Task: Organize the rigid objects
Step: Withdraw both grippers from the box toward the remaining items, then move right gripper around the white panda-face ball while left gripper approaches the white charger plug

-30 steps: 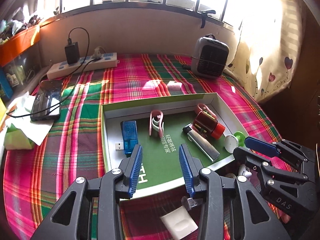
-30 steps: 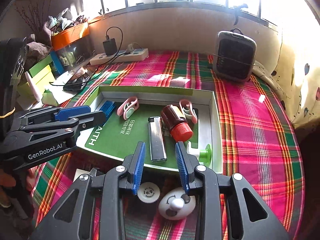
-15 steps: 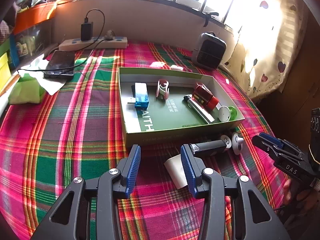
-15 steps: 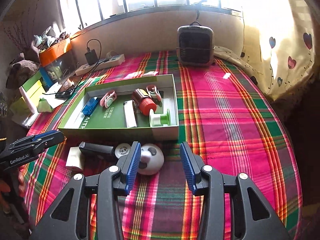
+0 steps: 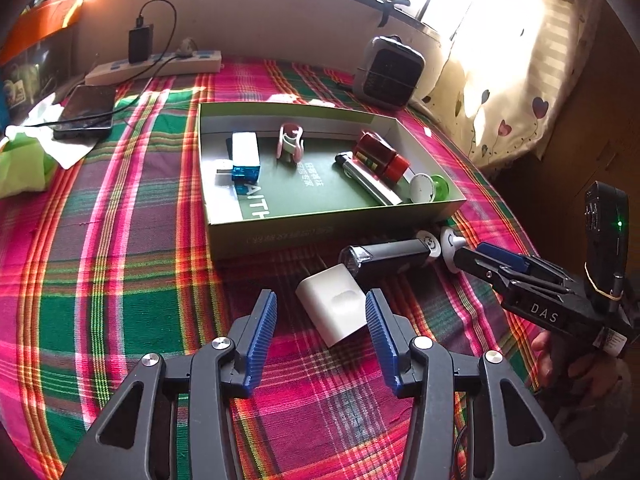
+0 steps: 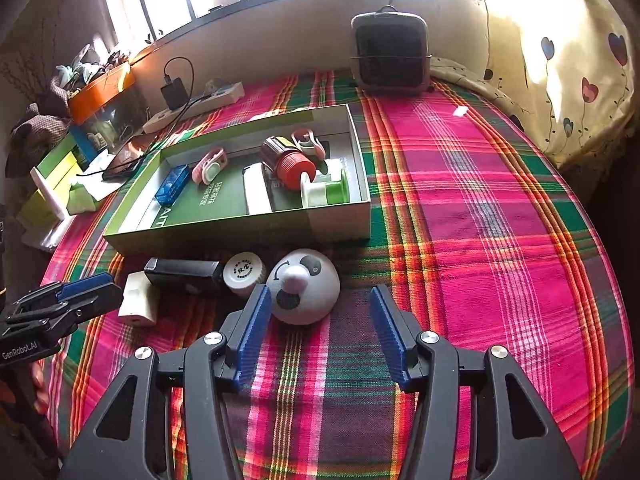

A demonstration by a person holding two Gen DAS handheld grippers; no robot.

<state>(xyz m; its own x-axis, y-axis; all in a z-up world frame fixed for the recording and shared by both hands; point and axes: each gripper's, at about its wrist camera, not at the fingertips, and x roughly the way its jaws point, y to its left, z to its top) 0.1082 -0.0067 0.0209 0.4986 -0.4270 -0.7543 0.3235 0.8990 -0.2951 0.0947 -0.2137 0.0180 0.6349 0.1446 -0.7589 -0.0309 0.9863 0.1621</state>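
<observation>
A green box (image 5: 224, 224) (image 6: 340, 220) on the plaid cloth holds a blue USB stick (image 5: 245, 156), a pink clip (image 5: 290, 142), a lighter (image 5: 370, 182), a red-capped bottle (image 5: 380, 154) and a green spool (image 5: 428, 188). In front of it lie a white block (image 5: 338, 304) (image 6: 134, 300), a black flashlight (image 5: 386, 258) (image 6: 182, 272), a small white round jar (image 6: 245, 272) and a white panda dome (image 6: 306, 284). My left gripper (image 5: 320, 320) is open and empty just before the white block. My right gripper (image 6: 318, 320) is open and empty just before the panda dome.
A small heater (image 5: 390, 72) (image 6: 390, 54) stands at the back. A power strip with charger (image 5: 156, 66) and a phone (image 5: 86, 112) lie at the back left. Boxes and tissues (image 6: 52, 184) crowd the left edge. A curtain (image 6: 560, 60) hangs on the right.
Both grippers have pulled back from over the box and now sit lower, close to the loose objects in front of it. Both stay open and empty.
</observation>
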